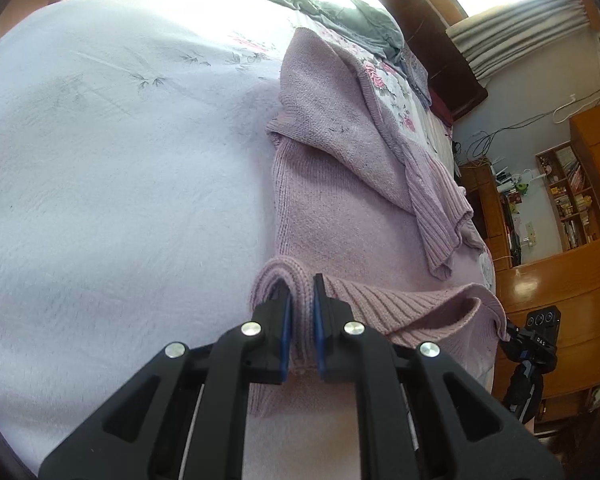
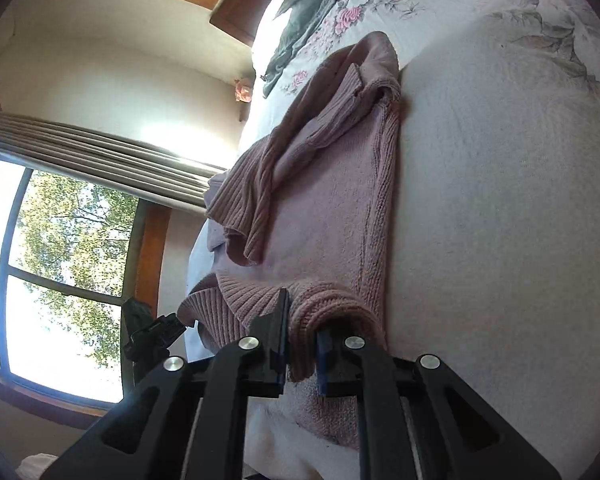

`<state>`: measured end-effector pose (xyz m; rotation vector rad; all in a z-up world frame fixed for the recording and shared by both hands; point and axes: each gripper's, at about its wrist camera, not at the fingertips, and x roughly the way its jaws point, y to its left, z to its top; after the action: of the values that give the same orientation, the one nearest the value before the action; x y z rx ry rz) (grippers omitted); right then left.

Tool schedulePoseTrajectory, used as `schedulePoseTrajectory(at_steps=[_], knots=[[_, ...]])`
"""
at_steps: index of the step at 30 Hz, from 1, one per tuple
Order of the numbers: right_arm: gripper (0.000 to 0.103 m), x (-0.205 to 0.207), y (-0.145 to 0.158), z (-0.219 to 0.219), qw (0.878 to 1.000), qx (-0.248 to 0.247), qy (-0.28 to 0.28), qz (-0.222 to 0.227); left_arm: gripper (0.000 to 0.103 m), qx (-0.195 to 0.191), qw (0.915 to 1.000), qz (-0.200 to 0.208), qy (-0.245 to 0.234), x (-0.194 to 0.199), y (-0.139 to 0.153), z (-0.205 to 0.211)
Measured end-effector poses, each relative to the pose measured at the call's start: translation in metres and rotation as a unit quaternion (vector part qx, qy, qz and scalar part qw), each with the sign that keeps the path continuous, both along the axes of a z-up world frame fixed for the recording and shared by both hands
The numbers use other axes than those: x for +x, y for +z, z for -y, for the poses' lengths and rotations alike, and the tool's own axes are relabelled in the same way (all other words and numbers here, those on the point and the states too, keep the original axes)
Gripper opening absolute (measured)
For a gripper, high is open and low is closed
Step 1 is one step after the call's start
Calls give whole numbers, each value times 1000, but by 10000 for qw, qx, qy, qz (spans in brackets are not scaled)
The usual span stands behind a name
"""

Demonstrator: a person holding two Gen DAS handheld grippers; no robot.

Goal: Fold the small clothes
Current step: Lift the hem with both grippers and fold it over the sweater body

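- Left gripper and right gripper each pinch the ribbed hem of the sweater, which lies on the bed.
- Risk: thick knit slips out if lifted unevenly.
- Risk: the loose sleeve bunches inside the fold.

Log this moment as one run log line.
stage: mid-fold | left gripper: shut on sweater hem | right gripper: shut on sweater hem | sweater on bed, sleeves folded in

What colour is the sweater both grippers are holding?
The sweater is a dusty lilac-pink rib knit, plain with no print; the left wrist view shows it best.
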<state>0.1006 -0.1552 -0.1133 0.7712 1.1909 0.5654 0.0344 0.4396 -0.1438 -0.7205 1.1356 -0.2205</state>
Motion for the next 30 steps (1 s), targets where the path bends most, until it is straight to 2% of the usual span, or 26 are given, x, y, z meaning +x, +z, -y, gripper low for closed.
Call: schedulePoseTrajectory(at_steps=[3,8,10,11,13,15,16,18,22,25,30], knots=[[11,11,-9,1,9999,37,6,-160,12,-248,9996,-158,52,12,-9,-7],[16,12,-6,6,9998,73,40,-184,15,-740,9970,-212,87,13,-7,-19],[20,9,-4,10,9999,45,5,-166,23,-905,9955,-141,245,8,-4,-29],[21,8,-3,13,9999,33,-23,-151,34,-865,9955,-77,375,6,-1,-35],[32,6,1,19,9999,39,-135,-101,35,-795,9955,34,524,-1,7,-47],[40,5,9,24,9995,-205,-252,-33,35,-573,9971,148,480,-5,16,-51],[46,4,15,24,9984,-479,-284,60,35,-396,9983,195,369,-5,21,-48],[51,3,27,19,9949,-941,-227,265,37,-42,9996,275,85,-2,27,-38],[52,4,44,4,9884,-1417,15,552,42,540,9970,315,-447,13,23,-12],[53,6,50,-8,9861,-1500,198,686,43,962,9920,332,-754,32,15,7],[54,6,53,-21,9781,-1863,468,801,41,1427,9829,331,-1118,55,6,32]])
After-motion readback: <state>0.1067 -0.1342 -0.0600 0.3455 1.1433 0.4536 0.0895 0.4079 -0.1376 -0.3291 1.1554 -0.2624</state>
